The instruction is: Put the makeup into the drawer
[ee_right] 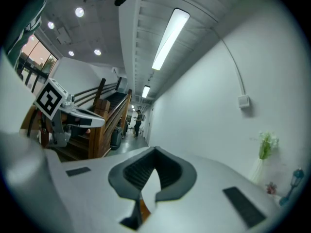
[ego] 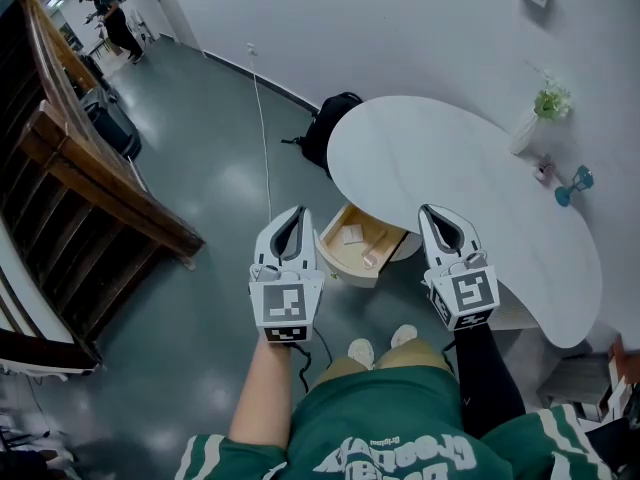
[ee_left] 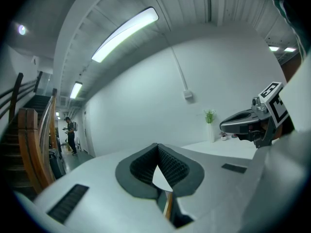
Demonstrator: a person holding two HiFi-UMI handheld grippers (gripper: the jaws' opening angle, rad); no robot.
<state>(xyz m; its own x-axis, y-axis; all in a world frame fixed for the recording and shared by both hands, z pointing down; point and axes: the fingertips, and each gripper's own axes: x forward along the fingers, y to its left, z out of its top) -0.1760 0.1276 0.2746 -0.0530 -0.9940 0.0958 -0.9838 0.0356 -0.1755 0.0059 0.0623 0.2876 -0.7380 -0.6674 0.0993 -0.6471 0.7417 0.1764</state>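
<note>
A light wooden drawer (ego: pixel 340 263) stands pulled out from under the white rounded table (ego: pixel 450 178). In it lie a pale flat packet (ego: pixel 352 234) and a small clear item (ego: pixel 372 258). My left gripper (ego: pixel 291 211) hovers just left of the drawer, shut and with nothing in it. The right gripper (ego: pixel 432 211) hovers over the table's near edge, right of the drawer, jaws together and nothing in them. Each gripper view looks level at the white wall, with the left gripper (ee_left: pixel 158 144) and the right gripper (ee_right: pixel 155 149) closed at the tip. A small pink item (ego: pixel 545 171) and a blue item (ego: pixel 575 184) stand far right on the table.
A white vase with a green plant (ego: pixel 540 116) stands at the table's far edge by the wall. A black backpack (ego: pixel 330 128) lies on the floor behind the table. A wooden staircase (ego: pixel 90 178) runs along the left. A person (ego: pixel 110 18) stands far down the corridor.
</note>
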